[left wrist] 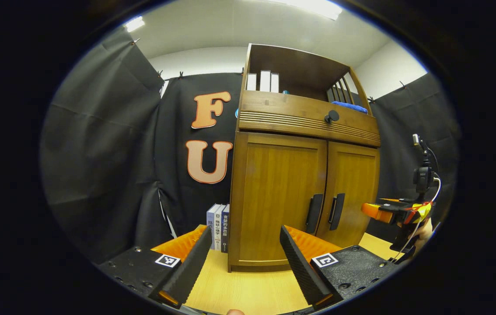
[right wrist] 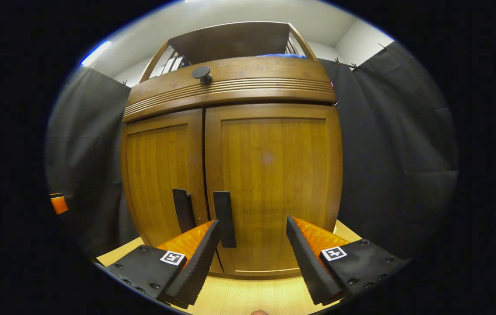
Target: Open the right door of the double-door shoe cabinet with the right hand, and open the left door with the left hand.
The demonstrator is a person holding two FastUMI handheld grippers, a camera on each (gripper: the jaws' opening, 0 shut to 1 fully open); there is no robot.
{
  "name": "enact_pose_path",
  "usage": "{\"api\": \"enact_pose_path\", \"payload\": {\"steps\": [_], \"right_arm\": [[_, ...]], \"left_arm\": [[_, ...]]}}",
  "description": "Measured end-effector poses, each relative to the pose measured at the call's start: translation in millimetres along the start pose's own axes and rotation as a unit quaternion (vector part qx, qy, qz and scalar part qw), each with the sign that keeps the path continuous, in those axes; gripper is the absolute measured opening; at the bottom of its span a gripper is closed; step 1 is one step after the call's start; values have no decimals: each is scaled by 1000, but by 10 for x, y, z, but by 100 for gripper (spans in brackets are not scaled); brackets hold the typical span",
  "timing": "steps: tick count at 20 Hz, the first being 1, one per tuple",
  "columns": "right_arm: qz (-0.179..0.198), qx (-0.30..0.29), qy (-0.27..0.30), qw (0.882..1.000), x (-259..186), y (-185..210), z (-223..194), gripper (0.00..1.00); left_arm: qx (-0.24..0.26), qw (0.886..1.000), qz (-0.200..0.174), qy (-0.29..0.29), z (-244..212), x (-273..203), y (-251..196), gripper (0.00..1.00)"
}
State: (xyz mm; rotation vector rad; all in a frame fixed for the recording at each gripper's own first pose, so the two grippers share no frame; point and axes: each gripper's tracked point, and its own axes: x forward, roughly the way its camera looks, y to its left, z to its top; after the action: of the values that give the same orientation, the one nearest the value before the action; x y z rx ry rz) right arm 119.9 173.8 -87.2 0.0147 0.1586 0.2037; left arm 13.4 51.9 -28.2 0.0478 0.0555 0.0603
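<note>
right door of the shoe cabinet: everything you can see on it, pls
The right door is a warm brown wood-look panel with a raised frame around a flat centre. It is shut, flush beside the left door, under the grooved drawer front. A dark vertical bar handle sits low on its inner edge. The right gripper points at it, jaws open, not touching.

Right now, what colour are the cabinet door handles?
Black, both door handles; clearest in the right gripper view.

Glossy wooden shoe cabinet (right wrist: pixel 270 175), matt black handles (right wrist: pixel 224 218), pale wood-grain table (left wrist: pixel 248 291)
</note>
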Motion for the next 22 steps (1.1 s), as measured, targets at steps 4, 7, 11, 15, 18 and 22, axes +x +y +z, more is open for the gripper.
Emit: {"api": "enact_pose_path", "payload": {"steps": [4, 7, 11, 15, 18, 22], "right_arm": [[11, -4, 15, 1000, 262, 145, -118, 98], [18, -10, 30, 999, 425, 231, -225, 98], [19, -15, 38, 999, 657, 358, -324, 100], [18, -17, 40, 999, 801, 409, -354, 87], [17, -16, 42, 999, 915, 428, -371, 84], [10, -13, 39, 999, 991, 433, -377, 74]], "left_arm": [[2, 1000, 6, 1, -37, 40, 83, 94], [7, 1000, 10, -1, -36, 48, 129, 94], [16, 1000, 13, -8, -19, 38, 177, 92], [16, 1000, 16, -14, 7, 19, 209, 92], [20, 1000, 18, -16, 16, 6, 233, 94], [18, 999, 20, -18, 22, -14, 243, 94]]}}
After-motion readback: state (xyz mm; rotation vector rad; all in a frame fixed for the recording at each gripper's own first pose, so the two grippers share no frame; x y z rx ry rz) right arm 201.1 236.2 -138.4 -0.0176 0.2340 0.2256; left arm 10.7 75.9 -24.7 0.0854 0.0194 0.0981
